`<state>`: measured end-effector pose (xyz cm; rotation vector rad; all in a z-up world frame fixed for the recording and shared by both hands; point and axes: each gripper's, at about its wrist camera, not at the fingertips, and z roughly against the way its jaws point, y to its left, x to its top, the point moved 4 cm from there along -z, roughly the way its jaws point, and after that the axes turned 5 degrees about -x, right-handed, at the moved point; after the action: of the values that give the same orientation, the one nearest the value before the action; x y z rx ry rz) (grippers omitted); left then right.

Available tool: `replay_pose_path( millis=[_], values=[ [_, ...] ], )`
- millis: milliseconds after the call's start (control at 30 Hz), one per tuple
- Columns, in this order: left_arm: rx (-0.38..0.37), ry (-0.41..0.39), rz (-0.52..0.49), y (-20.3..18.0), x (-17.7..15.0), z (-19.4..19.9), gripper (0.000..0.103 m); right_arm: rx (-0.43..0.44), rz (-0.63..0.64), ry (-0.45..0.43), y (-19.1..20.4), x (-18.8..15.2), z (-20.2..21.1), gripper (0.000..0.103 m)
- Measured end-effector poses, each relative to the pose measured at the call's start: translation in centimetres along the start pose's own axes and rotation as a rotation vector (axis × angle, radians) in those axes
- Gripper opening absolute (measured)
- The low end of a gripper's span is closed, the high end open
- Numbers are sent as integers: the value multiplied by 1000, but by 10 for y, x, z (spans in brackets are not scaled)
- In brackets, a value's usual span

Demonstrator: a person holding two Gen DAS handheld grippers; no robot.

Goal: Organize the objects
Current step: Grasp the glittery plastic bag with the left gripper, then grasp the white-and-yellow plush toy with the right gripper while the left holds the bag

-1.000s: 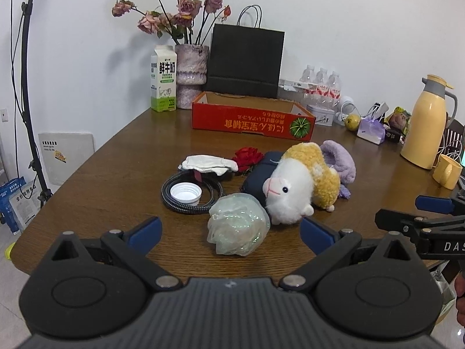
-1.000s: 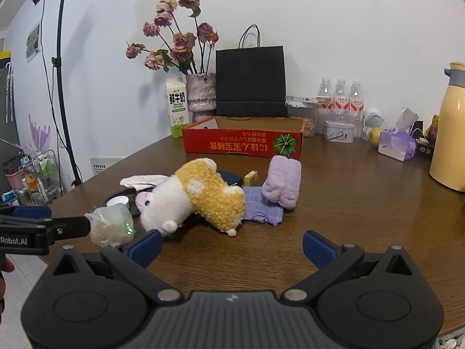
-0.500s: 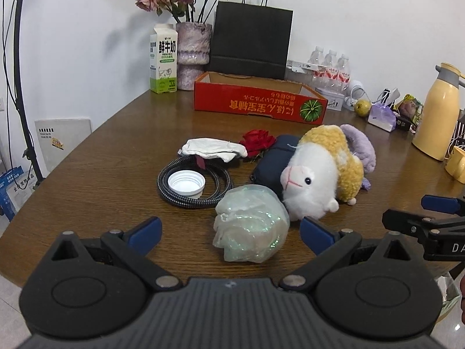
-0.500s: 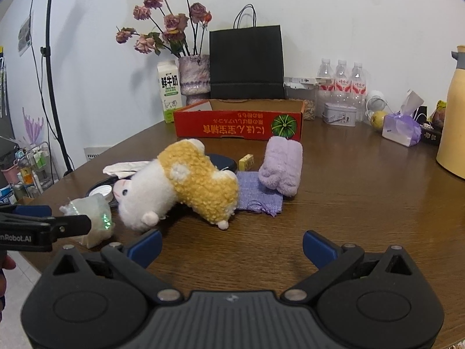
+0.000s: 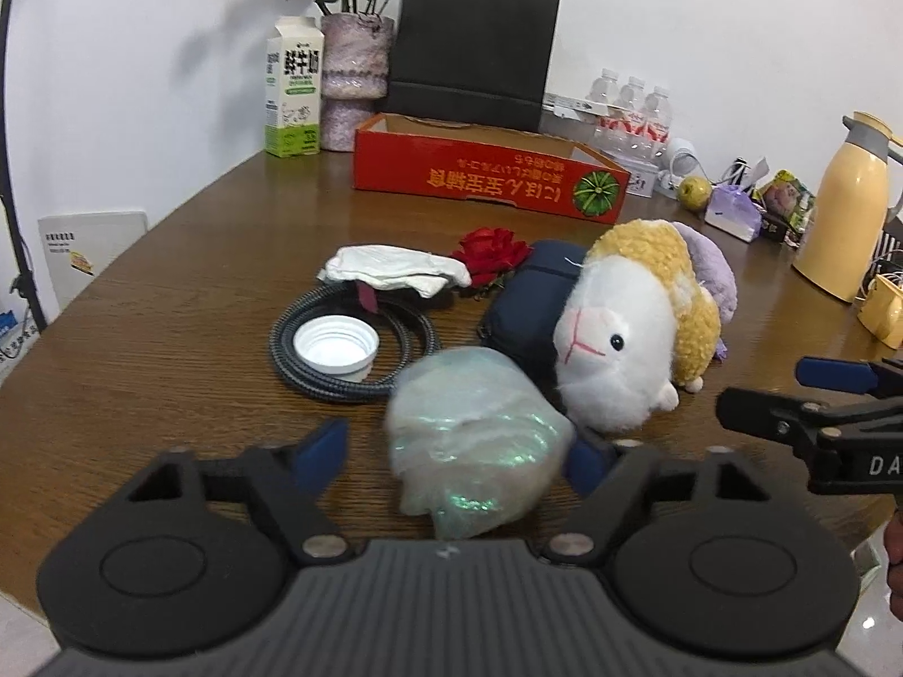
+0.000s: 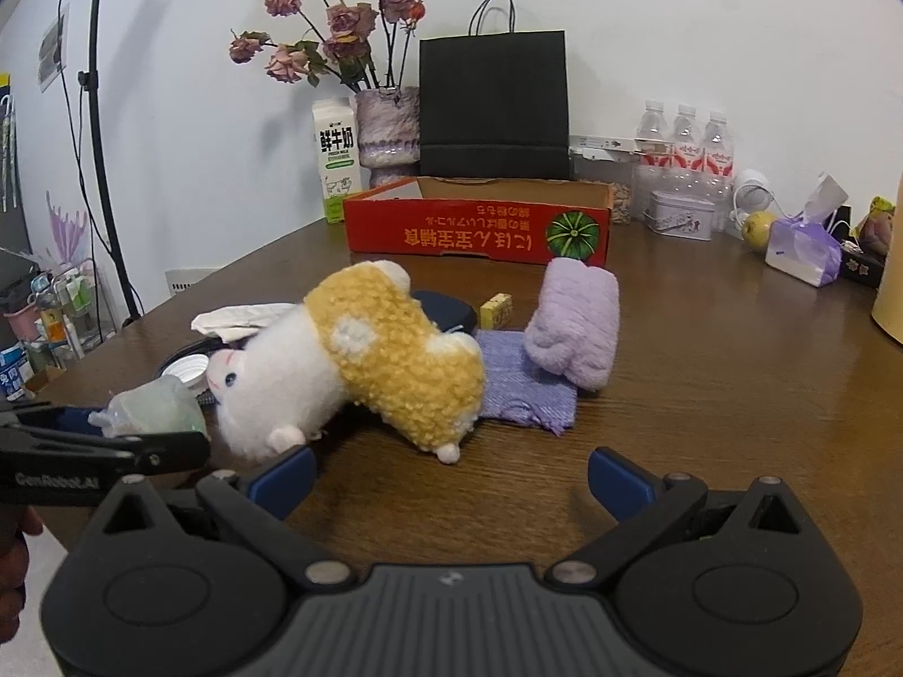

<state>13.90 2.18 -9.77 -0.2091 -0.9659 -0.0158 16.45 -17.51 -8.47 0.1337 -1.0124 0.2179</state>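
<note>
A crumpled wad of shiny plastic (image 5: 477,440) sits between the two blue fingers of the left gripper (image 5: 457,451), near the front edge of the brown wooden table (image 5: 169,304). The jaws stand apart around it; the right finger looks to be touching the wad and the left one is clear of it, though the wad is blurred and a firm hold cannot be made out. Just beyond the wad lies a plush sheep (image 5: 632,333), white-faced with a yellow woolly back, on its side. To the wad's left is a white bottle cap (image 5: 336,345) inside a coiled grey cable (image 5: 299,372), and behind that a white cloth (image 5: 395,273), a red fabric rose (image 5: 491,254) and a dark blue pouch (image 5: 536,304). Past the sheep are a lilac rolled towel (image 6: 573,327) and a purple woven cloth (image 6: 522,383).

The right gripper (image 6: 451,477) hovers over bare table to the right of the wad, jaws wide apart and holding nothing.

Farther back from the wad stands a red cardboard tray (image 5: 485,177), then a milk carton (image 5: 293,96), a vase of dried roses (image 6: 389,124) and a black paper bag (image 5: 474,79) against a white wall (image 5: 705,28). A yellow thermos jug (image 5: 846,209) stands at the far right.
</note>
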Motion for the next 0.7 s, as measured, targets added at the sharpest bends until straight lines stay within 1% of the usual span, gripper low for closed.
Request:
replay_pose_path(
  millis=[33, 133, 233, 533, 700],
  values=[
    [-13, 6, 3, 0, -1, -2, 58, 2, 3, 0, 1, 1, -1, 103],
    [-31, -4, 8, 2, -1, -2, 46, 7, 11, 1, 5, 4, -4, 103],
    [-34, -13, 19, 7, 0, 0, 44, 12, 19, 4, 10, 6, -6, 103],
    [-22, -67, 38, 23, 6, 19, 43, 37, 29, 1, 27, 13, -5, 103],
    [-7, -82, 53, 34, 8, 28, 43, 57, 17, 1, 37, 19, -2, 103]
  ],
)
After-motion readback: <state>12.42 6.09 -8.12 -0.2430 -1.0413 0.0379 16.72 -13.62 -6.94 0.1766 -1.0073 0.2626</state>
